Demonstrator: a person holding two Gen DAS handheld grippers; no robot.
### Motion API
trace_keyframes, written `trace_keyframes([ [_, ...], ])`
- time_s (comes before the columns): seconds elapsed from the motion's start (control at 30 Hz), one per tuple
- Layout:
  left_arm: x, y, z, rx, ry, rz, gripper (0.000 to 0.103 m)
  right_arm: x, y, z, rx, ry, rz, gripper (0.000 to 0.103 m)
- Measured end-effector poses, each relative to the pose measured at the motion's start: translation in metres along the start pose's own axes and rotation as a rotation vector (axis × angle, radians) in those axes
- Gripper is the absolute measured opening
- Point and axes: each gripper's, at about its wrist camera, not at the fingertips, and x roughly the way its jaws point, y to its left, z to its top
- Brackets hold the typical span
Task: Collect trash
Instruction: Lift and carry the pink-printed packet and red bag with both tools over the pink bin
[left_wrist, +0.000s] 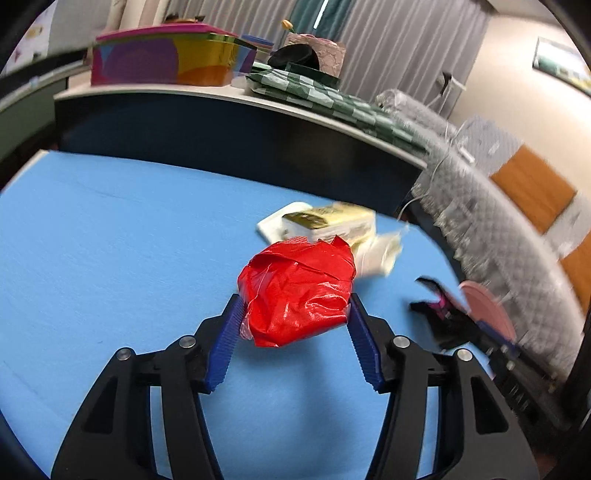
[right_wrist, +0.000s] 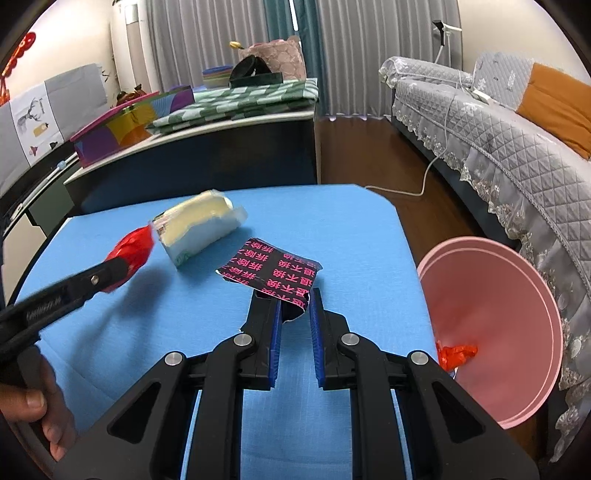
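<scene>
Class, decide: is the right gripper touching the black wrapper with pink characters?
Touching. In the right wrist view the right gripper has its blue pads closed on the near edge of the black wrapper.

A home living room: quilted sofa, curtains, wooden floor.

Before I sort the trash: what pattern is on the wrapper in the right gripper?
Black wrapper with pink characters, clearest in the right wrist view.

A: State the left gripper condition.
B: Blue ribbed pads bracket a crumpled red plastic wrapper, above the blue table cover.
A: Beyond it?
B: A blurred yellow-white packet.
</scene>
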Motion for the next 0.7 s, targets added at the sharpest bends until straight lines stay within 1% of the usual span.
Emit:
trace_keyframes([
  [0.1, -0.008, 0.003, -0.004, 0.009, -0.001, 0.019, 0.056, -0.007, 0.0, 0.001, 0.015, -0.014, 0.0, 0.015],
  [0.3, -0.033, -0.003, -0.006, 0.076, -0.071, 0.061, 0.056, -0.032, 0.007, 0.008, 0.0, -0.068, 0.002, 0.015],
  [0.5, -0.054, -0.011, -0.008, 0.095, -0.113, 0.061, 0.056, -0.057, 0.006, 0.011, 0.0, -0.113, -0.009, 0.015],
  [0.7, -0.072, -0.021, -0.01, 0.117, -0.137, 0.05, 0.056, -0.081, -0.001, 0.015, 0.02, -0.156, -0.024, 0.015],
])
